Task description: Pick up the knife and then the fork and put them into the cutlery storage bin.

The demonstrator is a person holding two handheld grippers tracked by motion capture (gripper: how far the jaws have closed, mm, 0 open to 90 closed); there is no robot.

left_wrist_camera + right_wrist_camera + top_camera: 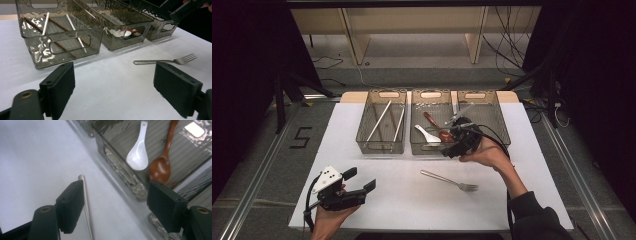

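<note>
At the near left of the counter (377,200), the left gripper (361,180) rests with its jaws spread wide and nothing between them, pointing toward the bins. Farther back stand three smoky bins in a row: the left bin (381,145) holds chopsticks (379,121), the middle bin (426,148) holds a white spoon (138,155) and a brown spoon (161,165), and the right bin (499,125) stands beside it. Near the middle bin, a fork (450,181) lies bare on the counter, tines to the right. Above the middle bin's near wall hangs the right gripper (452,150), jaws wide apart and empty, with the fork's handle end just beside one jaw.
</note>
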